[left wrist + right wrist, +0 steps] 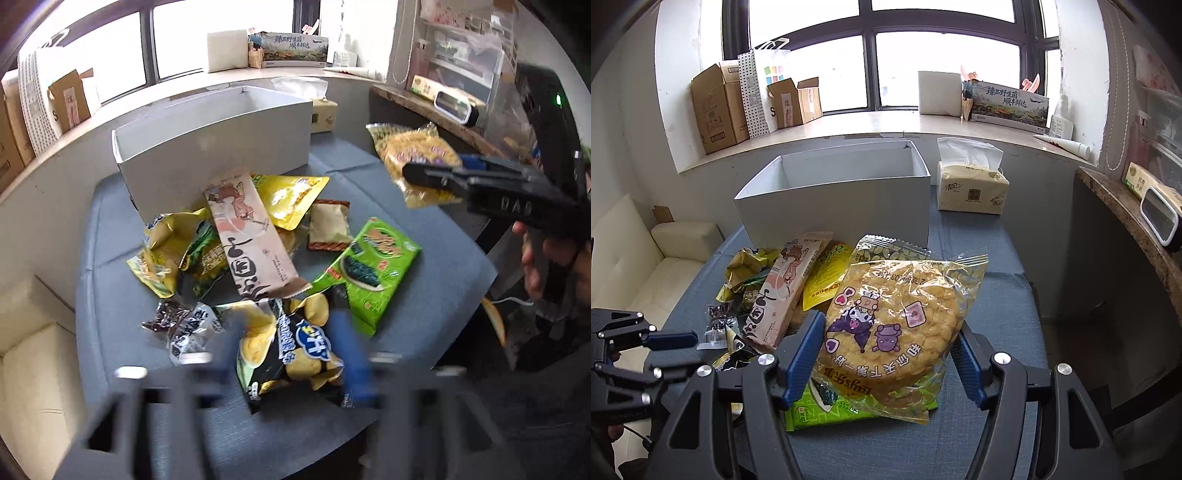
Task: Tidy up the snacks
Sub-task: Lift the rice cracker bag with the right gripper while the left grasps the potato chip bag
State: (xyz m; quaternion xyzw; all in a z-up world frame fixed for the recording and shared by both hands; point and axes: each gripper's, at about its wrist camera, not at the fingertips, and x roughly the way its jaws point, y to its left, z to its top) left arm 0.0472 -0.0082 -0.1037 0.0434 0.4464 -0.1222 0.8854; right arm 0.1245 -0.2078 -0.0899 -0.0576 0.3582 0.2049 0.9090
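Observation:
A pile of snack packets lies on the blue table [424,206] in front of an open white box [207,147], which also shows in the right wrist view [842,199]. My right gripper [886,332] is shut on a clear packet of yellow round cakes [890,321] and holds it above the table; in the left wrist view the packet [413,155] hangs at the right. My left gripper [288,350] is blurred, open and empty, over a black chip bag [291,354]. A pink long packet [251,236] and a green seaweed packet [373,266] lie in the pile.
A tissue pack [971,188] stands right of the box. A stone counter [1126,210] runs along the right. Cardboard boxes [716,107] sit on the window sill. A cream sofa [639,266] is at the left.

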